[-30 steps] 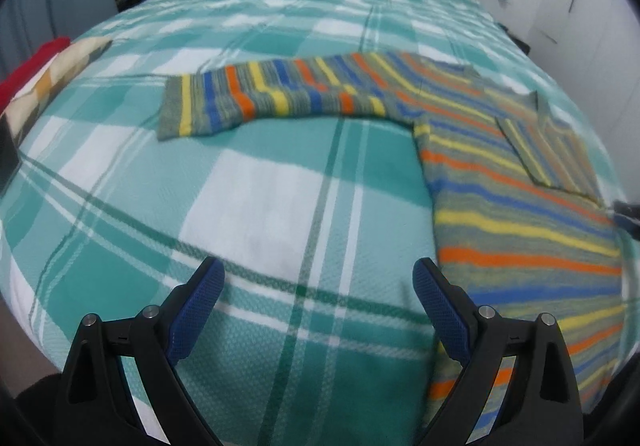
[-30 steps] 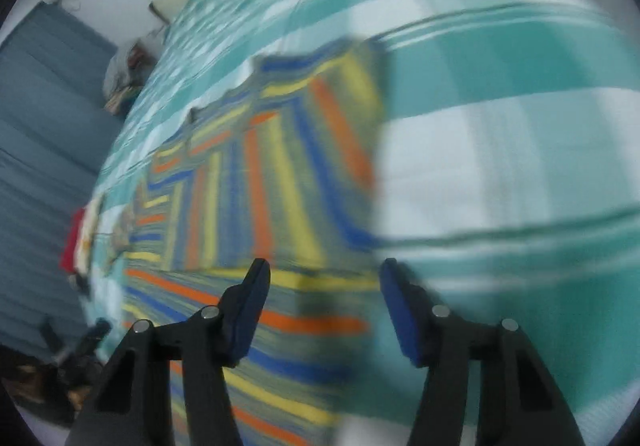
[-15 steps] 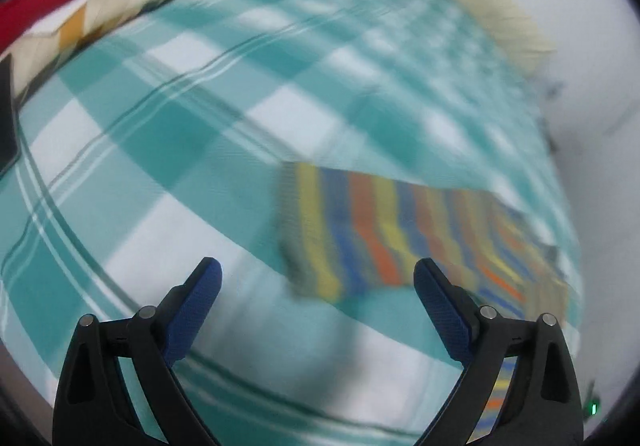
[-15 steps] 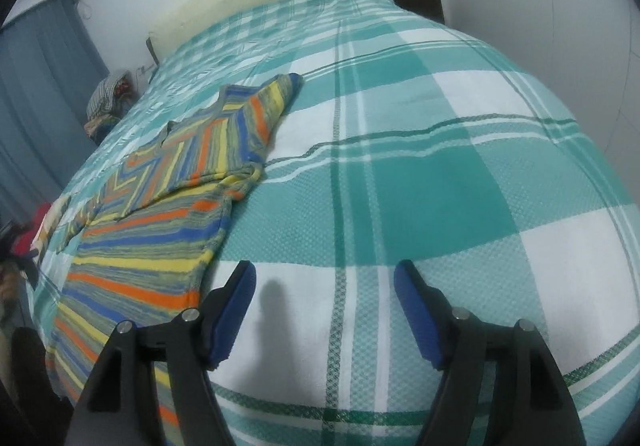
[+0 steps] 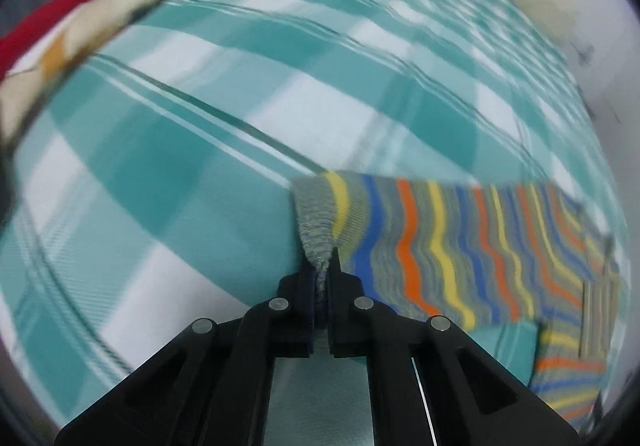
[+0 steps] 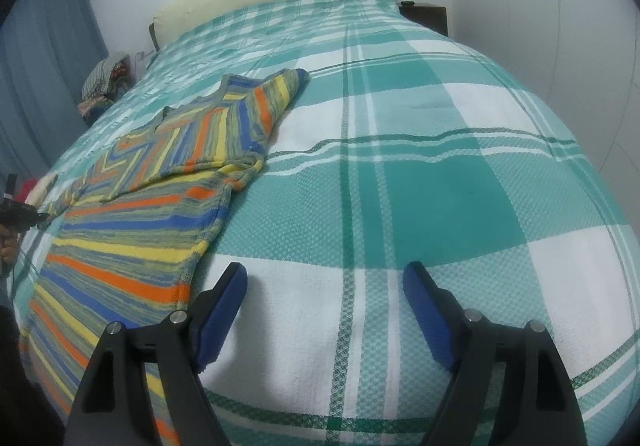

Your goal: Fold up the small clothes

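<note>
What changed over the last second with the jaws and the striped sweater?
The left gripper swung left to the outstretched sleeve's grey cuff and shut on it; a second ago its jaws were open over the bedspread. The right gripper moved off the striped sweater onto the plaid bedspread, jaws still open. The sweater's body still lies flat.

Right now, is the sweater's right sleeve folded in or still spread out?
Folded in: the right sleeve lies across the sweater chest, its cuff pointing up the bed.
</note>
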Motion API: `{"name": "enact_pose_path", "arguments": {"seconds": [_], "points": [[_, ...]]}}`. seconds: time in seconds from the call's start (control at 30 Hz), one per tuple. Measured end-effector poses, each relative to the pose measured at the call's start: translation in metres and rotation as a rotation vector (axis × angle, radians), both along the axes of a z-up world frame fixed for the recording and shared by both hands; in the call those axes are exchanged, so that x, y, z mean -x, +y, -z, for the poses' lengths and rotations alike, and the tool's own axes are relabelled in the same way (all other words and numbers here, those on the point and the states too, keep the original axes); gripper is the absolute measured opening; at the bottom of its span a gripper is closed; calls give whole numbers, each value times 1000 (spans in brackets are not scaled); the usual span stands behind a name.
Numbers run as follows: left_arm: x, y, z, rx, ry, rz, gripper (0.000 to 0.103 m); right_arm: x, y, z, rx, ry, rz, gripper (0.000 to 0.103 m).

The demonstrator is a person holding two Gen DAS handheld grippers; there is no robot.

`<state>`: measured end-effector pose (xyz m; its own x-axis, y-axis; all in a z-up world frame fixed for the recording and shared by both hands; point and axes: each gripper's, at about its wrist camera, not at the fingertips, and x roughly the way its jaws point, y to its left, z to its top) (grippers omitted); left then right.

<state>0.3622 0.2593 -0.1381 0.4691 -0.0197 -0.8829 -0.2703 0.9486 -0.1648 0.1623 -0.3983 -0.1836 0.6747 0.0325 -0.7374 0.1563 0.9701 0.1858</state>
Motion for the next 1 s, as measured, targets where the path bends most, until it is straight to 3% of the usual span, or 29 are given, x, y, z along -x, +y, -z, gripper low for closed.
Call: {"name": "enact_pose_path", "arguments": {"seconds": [0.1, 0.2, 0.33, 0.47, 0.63, 0.67, 0.73, 0.77, 0.8, 0.9, 1.0], "points": [[-6, -8, -8, -55, 21, -1, 2, 0, -3, 0, -20, -6, 2, 80], [-7, -42, -30, -126, -18, 44, 2, -1, -4, 0, -33, -7, 4, 80], [4, -141, -86, -189, -136, 261, 2, 0, -7, 0, -52, -11, 5, 80], [18, -237, -125, -144, -223, 476, 2, 0, -9, 0, -65, -13, 8, 80], [27, -347, -128, -36, -256, 718, 4, 1, -8, 0, -57, -16, 5, 80], [28, -368, -122, -27, -247, 767, 11, 1, -7, 0, -54, -17, 4, 80], [29, -394, -106, -31, -208, 802, 49, 1, -7, 0, -45, -18, 1, 80], [27, -401, -98, -49, -175, 787, 80, 2, -7, 1, -44, -20, 1, 80], [26, -400, -94, -55, -173, 764, 85, 3, -7, 0, -45, -22, 1, 80], [26, -375, -87, -26, -165, 714, 85, 5, -8, 0, -56, -29, 1, 80], [23, -325, -80, -28, -144, 606, 87, 7, -10, 0, -69, -35, -3, 80]]}}
